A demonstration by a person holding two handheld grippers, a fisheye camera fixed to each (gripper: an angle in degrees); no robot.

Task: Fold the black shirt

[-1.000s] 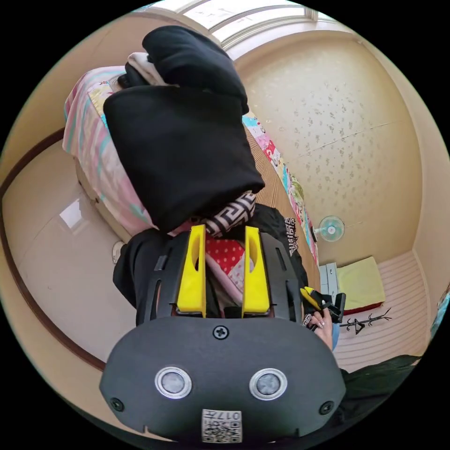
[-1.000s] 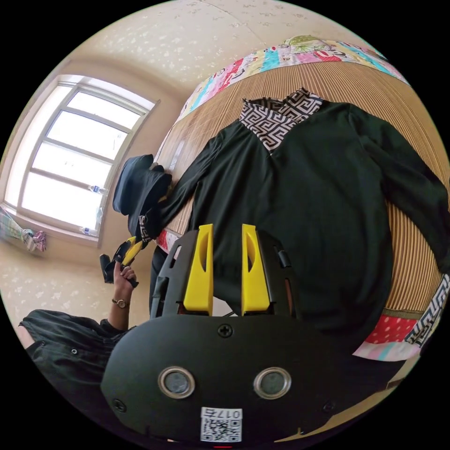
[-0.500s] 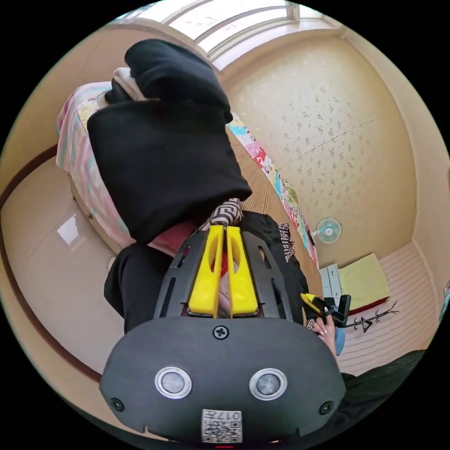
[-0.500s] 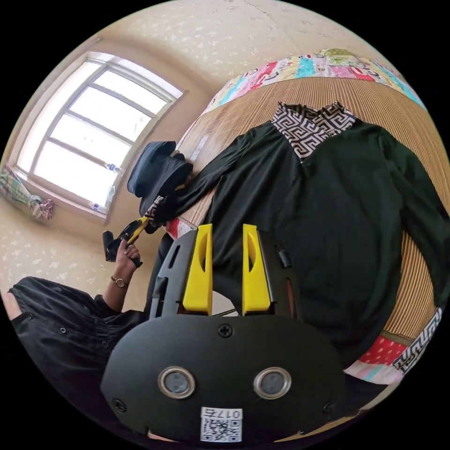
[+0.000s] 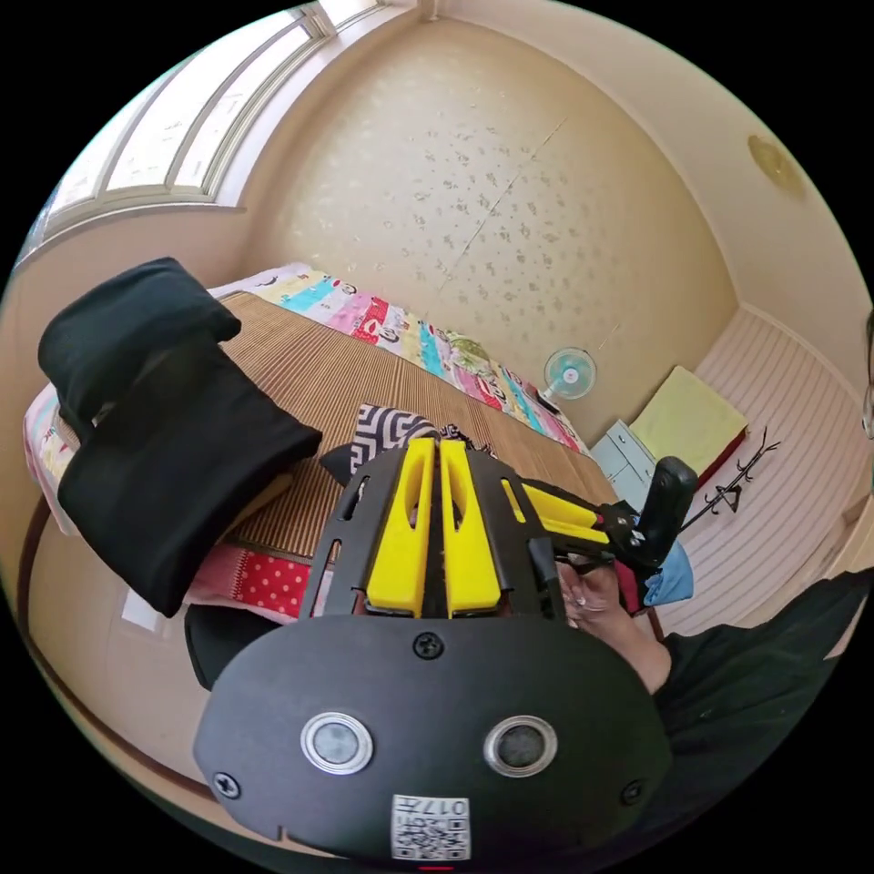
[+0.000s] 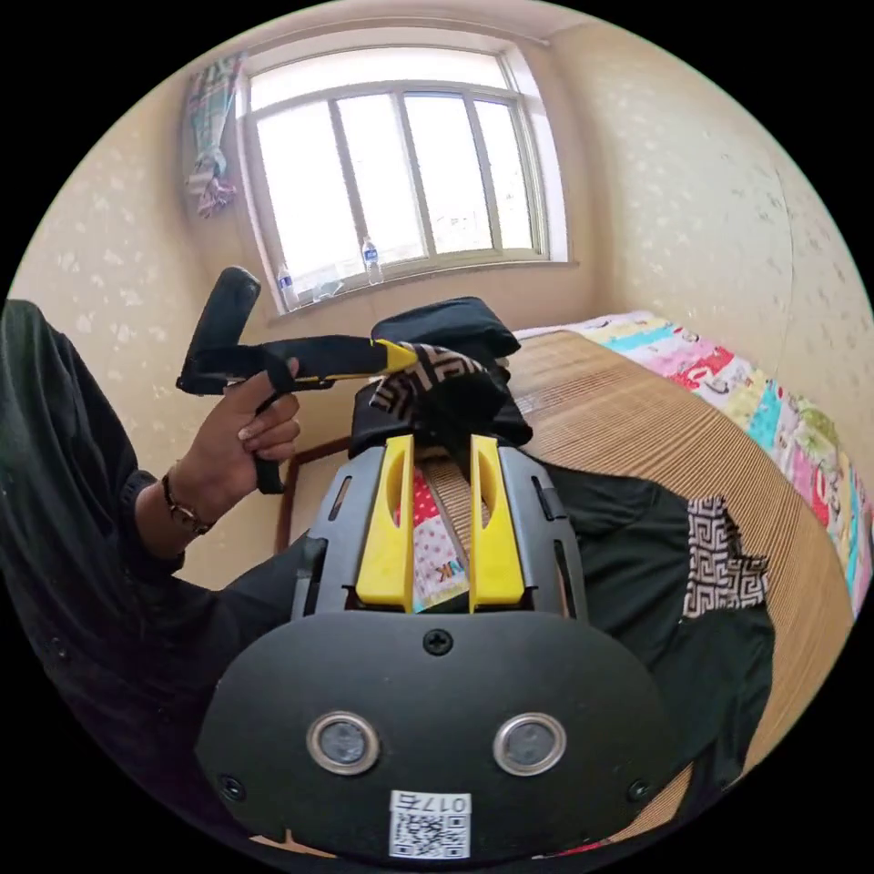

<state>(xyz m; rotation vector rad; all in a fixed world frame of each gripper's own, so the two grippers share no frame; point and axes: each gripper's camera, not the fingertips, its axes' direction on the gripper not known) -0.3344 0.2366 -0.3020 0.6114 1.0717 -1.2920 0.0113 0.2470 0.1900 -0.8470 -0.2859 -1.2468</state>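
The woven-mat bed (image 6: 637, 410) is carrying the black patterned-trim shirt (image 6: 637, 564), whose cuff (image 6: 428, 378) the left tool (image 6: 401, 357) is pinching in the right gripper view, the cuff lying half-hidden behind its closed jaws in the left gripper view, while the right tool (image 6: 437, 519) is gaping empty.

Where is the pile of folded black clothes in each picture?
Left gripper view: the pile of folded black clothes is at the far left.
Right gripper view: the pile is in the middle, just behind the lifted patterned cuff.
Shared landmark: the window beyond the pile.
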